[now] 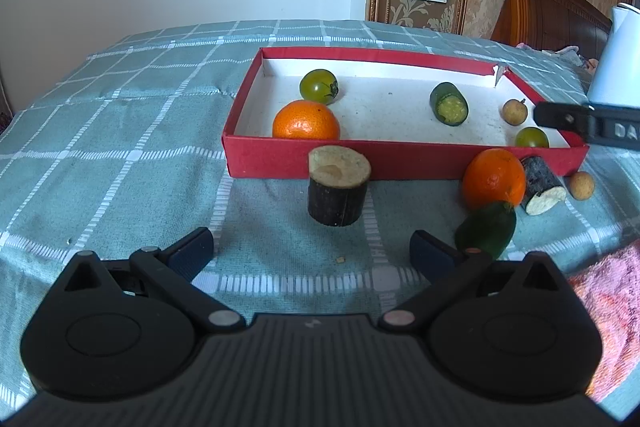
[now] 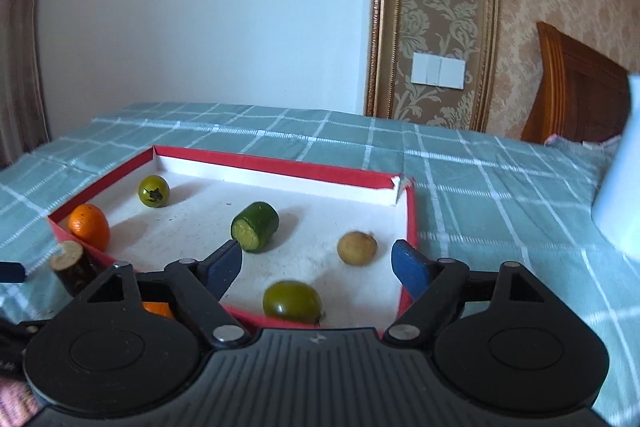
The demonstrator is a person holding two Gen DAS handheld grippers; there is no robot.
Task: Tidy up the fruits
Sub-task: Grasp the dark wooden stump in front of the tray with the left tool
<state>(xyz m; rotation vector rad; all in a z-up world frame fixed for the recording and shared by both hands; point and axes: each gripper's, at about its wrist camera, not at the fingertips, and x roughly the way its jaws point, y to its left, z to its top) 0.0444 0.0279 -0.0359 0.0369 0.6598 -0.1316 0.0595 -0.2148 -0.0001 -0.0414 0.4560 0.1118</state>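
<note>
The right tongs (image 2: 316, 263) are hanging released over the near right corner of the red box (image 2: 280, 167), nothing between their pads; a green tomato (image 2: 292, 301) and a longan (image 2: 357, 247) are lying on the box floor just beneath them. The left tongs (image 1: 312, 255) are also gaping empty above the checked cloth on the counter (image 1: 120, 147), near its front edge.

Already resting in the box are a mandarin (image 1: 306, 121), a second green tomato (image 1: 319, 86) and a cucumber piece (image 1: 449, 103). Still waiting outside, along the box's near wall, are an upright dark-skinned stem section (image 1: 338, 187), another mandarin (image 1: 494, 177), a dark green piece (image 1: 486, 229) leaning against it, a second stem section (image 1: 542, 185) lying on its side and a small longan (image 1: 581, 185).

The upright section is probably stiff and fairly heavy, with a rough rind that should grip well; taking it across the round sides, mid-height, seems safest. The loose mandarin is likely soft-skinned and prone to rolling, so a gentle squeeze across its widest girth would suit. The longan is small, light and thin-shelled, liable to skitter away or crack under hard pressure. The tomatoes are looking smooth and slippery.
</note>
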